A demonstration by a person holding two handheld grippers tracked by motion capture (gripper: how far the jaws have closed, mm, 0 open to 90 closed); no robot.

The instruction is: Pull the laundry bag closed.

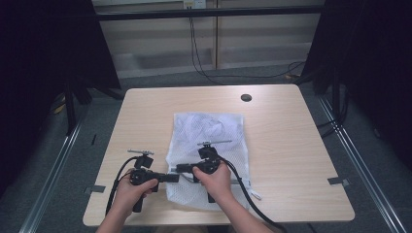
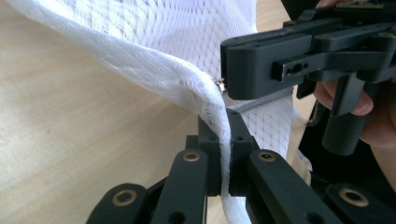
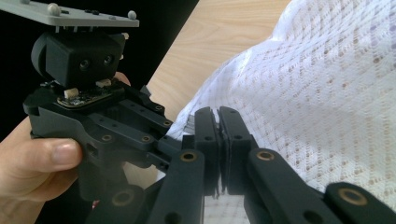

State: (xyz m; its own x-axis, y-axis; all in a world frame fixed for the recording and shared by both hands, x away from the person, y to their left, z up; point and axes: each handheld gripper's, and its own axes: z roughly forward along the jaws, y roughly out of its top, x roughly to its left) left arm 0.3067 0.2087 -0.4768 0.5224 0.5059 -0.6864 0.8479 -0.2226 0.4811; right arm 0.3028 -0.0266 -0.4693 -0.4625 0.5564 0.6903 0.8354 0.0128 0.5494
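Observation:
A white mesh bag (image 1: 209, 131) lies flat on the middle of the wooden table (image 1: 291, 145). My left gripper (image 1: 175, 178) points right at the bag's near left edge; in the left gripper view it (image 2: 225, 126) is shut on a raised fold of the mesh (image 2: 154, 60). From the right, my right gripper (image 1: 180, 168) meets it tip to tip. A small metal zipper pull (image 2: 218, 85) shows at the right gripper's tip (image 2: 226, 86). In the right gripper view its jaws (image 3: 219, 116) are pressed together at the bag's edge (image 3: 303, 93), with the left gripper (image 3: 98, 126) close beside.
A black round grommet (image 1: 246, 97) sits in the table's far side. A white cord end (image 1: 255, 195) trails from the bag's near right corner. Black cables (image 1: 252, 204) run from both grippers toward the near edge. Dark curtains flank the table.

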